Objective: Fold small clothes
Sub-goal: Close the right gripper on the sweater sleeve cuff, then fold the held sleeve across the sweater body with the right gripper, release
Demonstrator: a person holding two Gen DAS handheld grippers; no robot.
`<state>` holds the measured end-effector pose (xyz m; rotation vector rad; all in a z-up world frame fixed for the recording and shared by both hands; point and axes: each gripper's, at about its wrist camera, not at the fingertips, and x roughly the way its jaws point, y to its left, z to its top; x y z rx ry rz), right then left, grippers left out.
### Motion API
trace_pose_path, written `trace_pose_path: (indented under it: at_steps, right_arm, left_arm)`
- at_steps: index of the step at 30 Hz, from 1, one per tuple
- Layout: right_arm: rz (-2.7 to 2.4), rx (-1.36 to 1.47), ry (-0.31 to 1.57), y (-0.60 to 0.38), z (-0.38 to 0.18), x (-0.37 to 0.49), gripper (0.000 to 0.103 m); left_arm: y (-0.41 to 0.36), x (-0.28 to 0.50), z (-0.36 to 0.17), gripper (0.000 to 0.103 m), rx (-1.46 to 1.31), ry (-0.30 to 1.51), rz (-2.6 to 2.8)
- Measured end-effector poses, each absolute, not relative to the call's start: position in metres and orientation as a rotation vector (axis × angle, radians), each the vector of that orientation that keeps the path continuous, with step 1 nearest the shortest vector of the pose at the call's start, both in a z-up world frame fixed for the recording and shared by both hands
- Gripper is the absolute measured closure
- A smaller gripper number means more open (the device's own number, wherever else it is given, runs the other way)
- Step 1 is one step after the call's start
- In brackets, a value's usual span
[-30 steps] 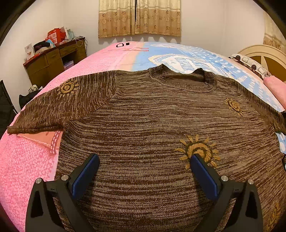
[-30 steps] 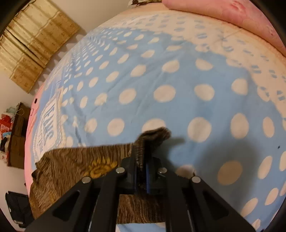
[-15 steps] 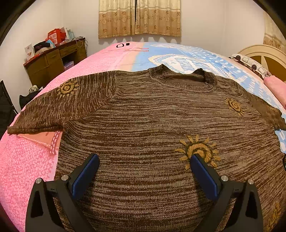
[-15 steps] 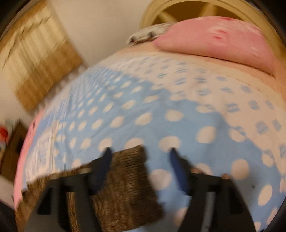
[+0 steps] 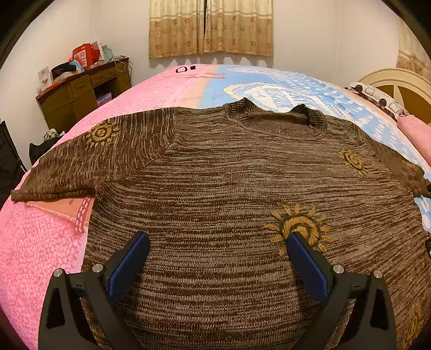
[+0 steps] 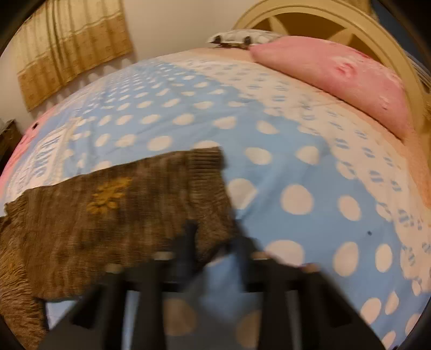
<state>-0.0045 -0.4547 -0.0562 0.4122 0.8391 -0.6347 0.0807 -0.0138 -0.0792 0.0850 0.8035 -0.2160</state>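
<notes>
A brown knit sweater (image 5: 229,193) with yellow sun motifs lies flat, front up, on the bed, sleeves spread left and right. My left gripper (image 5: 216,258) is open and empty, its blue pads hovering over the sweater's lower body. In the right wrist view the sweater's right sleeve (image 6: 121,204) lies flat on the dotted blue bedspread. My right gripper (image 6: 212,242) is blurred at the sleeve's cuff edge; its fingers stand a little apart with nothing between them.
The bed has a pink cover (image 5: 35,242) on the left and a blue dotted cover (image 6: 282,167) on the right. A pink pillow (image 6: 350,80) and the cream headboard (image 6: 323,24) lie beyond the sleeve. A wooden desk (image 5: 80,94) stands at the far left wall.
My right gripper opened and let go of the sleeve cuff, which now lies flat. It then drew back and tilted up. My left gripper has not moved.
</notes>
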Motion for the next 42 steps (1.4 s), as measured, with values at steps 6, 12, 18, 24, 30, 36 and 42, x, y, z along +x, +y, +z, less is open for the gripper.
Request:
trace_pose_path:
  at_steps: [6,12,18,24,30,36,42]
  right_arm:
    - [-0.583,0.445,0.753,-0.425,-0.009,0.0,0.093]
    - [-0.256,0.31,0.682,-0.303,0.052,0.044,0.093]
    - [0.094,0.266,0.711,-0.157,0.022,0.095,0.092]
    - [0.255,0.327,0.806,-0.086,-0.06,0.12,0.055]
    - [0.268,0.432,0.724,-0.112,-0.046,0.092,0.044]
    - [0.105,0.361,0.791,-0.14,-0.038,0.1,0.064]
    - [-0.03,0.496,0.846,-0.158,-0.07,0.117,0.082]
  left_arm:
    - [-0.009,0.086,-0.068,0.001,0.09,0.879,-0.245]
    - [0.023,0.083,-0.034,0.001,0.024,0.779,-0.21]
    - [0.061,0.091,-0.036,0.001,-0.039,0.787,-0.153]
    - [0.084,0.089,-0.043,0.001,-0.059,0.802,-0.132]
    - [0.084,0.09,-0.045,0.001,-0.042,0.787,-0.144]
    - [0.074,0.087,-0.048,0.001,-0.024,0.789,-0.156]
    - [0.091,0.087,-0.041,0.001,-0.053,0.766,-0.121]
